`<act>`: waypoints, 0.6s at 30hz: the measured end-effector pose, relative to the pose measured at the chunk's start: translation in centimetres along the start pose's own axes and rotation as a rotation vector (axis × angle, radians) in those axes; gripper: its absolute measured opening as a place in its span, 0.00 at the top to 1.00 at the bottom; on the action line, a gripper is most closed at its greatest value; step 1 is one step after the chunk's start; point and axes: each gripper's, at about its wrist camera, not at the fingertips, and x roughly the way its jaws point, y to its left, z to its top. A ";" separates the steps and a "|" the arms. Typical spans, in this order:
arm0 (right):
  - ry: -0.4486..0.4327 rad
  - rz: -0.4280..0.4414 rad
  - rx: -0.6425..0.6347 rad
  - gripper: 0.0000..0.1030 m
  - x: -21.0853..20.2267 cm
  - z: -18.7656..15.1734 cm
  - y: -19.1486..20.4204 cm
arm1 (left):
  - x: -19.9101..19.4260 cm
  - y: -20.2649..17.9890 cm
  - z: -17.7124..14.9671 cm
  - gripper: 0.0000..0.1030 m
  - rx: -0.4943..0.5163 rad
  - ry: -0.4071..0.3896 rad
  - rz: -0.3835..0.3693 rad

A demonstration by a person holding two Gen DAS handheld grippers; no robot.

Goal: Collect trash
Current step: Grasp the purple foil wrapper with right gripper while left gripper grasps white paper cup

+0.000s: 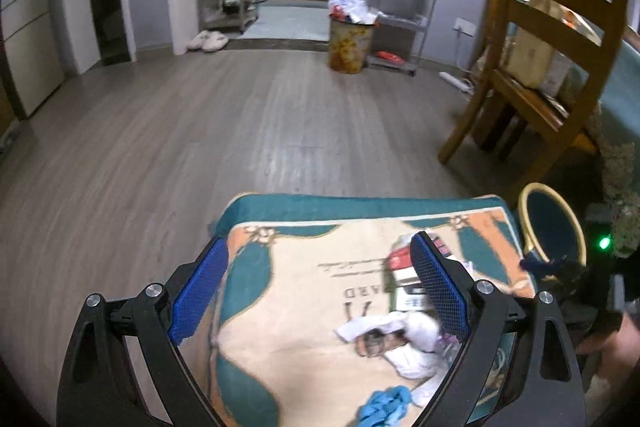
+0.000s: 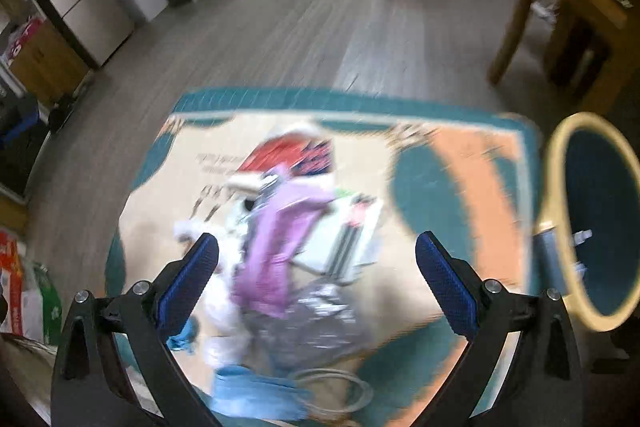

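Both tongs, left and right, gape wide, empty (blurred), above the trash pile.

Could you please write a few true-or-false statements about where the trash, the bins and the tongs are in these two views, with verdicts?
1. The left tongs are open and hold nothing. True.
2. The right tongs are clamped on the crumpled pink plastic wrapper. False: they are open above it, holding nothing.
3. The pile of litter lies on a teal, cream and orange patterned mat. True.
4. The round yellow-rimmed dark blue bin stands left of the mat. False: it is beside the mat's right edge.
5. The yellow flower-patterned bin across the room is empty. False: it is heaped to overflowing.
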 end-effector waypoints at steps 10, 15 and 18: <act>0.138 0.007 -0.031 0.89 4.3 -0.9 1.6 | 2.7 -0.5 -0.6 0.11 0.034 0.062 -0.006; 0.053 -0.007 -0.075 0.90 -1.2 1.1 -0.5 | 5.2 -2.7 -0.1 0.11 0.067 0.085 -0.026; 0.015 -0.041 -0.118 0.90 -4.3 2.3 -2.6 | 7.3 -4.7 0.5 0.11 0.093 0.085 -0.050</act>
